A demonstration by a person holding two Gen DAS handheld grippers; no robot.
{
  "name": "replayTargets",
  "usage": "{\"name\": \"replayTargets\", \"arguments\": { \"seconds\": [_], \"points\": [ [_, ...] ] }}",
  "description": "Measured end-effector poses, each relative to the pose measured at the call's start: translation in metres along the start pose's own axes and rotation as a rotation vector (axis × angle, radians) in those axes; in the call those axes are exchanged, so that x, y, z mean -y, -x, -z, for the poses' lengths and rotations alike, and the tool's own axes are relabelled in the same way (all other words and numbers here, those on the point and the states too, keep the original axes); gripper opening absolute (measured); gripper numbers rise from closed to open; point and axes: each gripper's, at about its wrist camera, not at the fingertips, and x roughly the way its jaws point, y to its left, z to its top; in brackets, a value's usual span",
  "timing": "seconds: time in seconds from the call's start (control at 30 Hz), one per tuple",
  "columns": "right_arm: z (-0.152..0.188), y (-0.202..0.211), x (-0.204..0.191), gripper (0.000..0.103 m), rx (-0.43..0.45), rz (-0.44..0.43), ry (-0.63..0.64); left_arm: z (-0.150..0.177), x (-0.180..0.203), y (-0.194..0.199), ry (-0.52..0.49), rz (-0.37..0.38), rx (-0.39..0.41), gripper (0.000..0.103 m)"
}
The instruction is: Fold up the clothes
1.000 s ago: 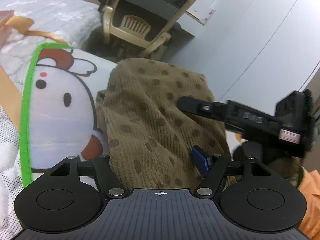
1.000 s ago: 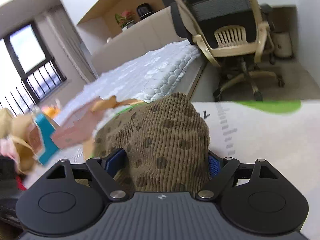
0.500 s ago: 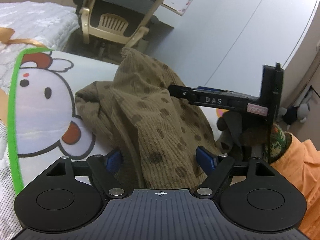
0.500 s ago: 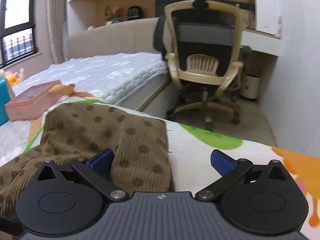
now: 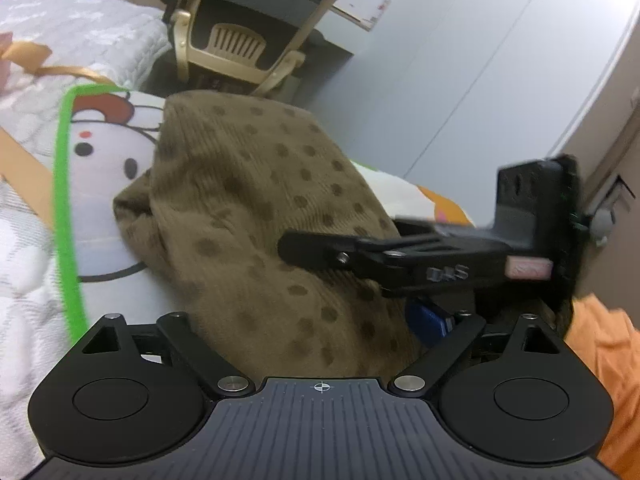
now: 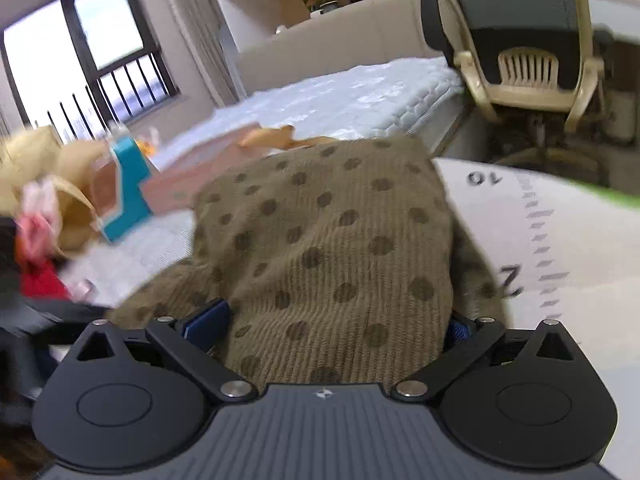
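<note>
**Dotted corduroy garment held up between two grippers**

Over the cartoon-printed mat (image 5: 108, 184), the left wrist view showed the brown dotted corduroy garment (image 5: 256, 208) bunched and draped, its lower part running down between the fingers of the left gripper (image 5: 316, 328). One blue pad (image 5: 428, 318) showed on the right side; the other was hidden by cloth, so whether the jaws pinched the fabric or merely straddled it could not be told. The right gripper (image 5: 400, 256) reached in from the right, side-on against the cloth. An orange sleeve (image 5: 600, 344) sat at the lower right.

From the right wrist view, the same garment (image 6: 332, 248) filled the space between that gripper's fingers (image 6: 332, 328), a blue pad (image 6: 208, 316) pressed against the cloth on either side: it looked to be pinching a thick gather. The mat's ruler markings (image 6: 540, 232) lay just beside the cloth, a mattress (image 6: 340, 96) and an office chair (image 6: 528, 40) behind.

Judging from the bunching, folding well would call for both grips on matching edges, the cloth drawn taut between them, and laid flat on the mat before any crease was made.
</note>
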Motion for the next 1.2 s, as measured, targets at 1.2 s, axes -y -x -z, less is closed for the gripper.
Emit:
{"name": "replayTargets", "arguments": {
  "seconds": [1.2],
  "points": [
    [0.064, 0.112, -0.040, 0.103, 0.038, 0.152, 0.236, 0.000, 0.015, -0.014, -0.025, -0.330, 0.092, 0.101]
  ]
}}
